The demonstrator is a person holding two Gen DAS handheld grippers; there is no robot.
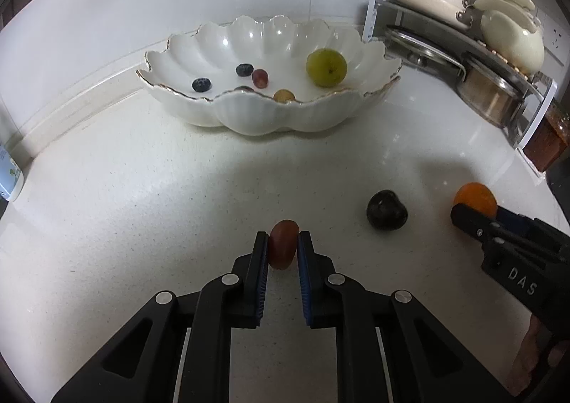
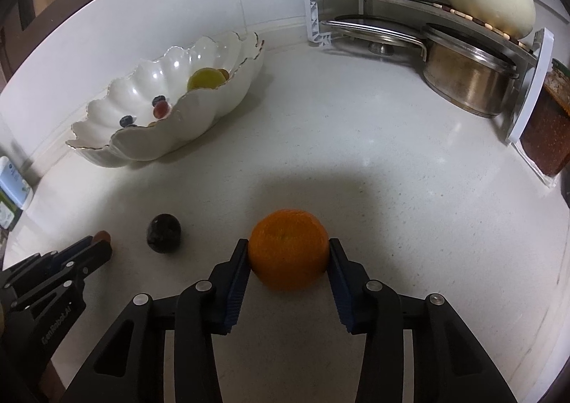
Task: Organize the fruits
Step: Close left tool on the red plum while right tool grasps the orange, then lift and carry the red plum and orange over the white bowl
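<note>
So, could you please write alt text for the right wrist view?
The right gripper clamps an orange on a white counter. Left of it lie a dark fruit and the left gripper; behind stands a scalloped bowl of fruit.

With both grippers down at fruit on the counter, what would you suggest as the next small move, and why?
Probably lift both straight up, then carry toward the scalloped bowl. The left gripper is shut on the red grape, the right gripper has its pads against the orange, and both fruits sit on the counter while other fruit is already in the bowl.
</note>
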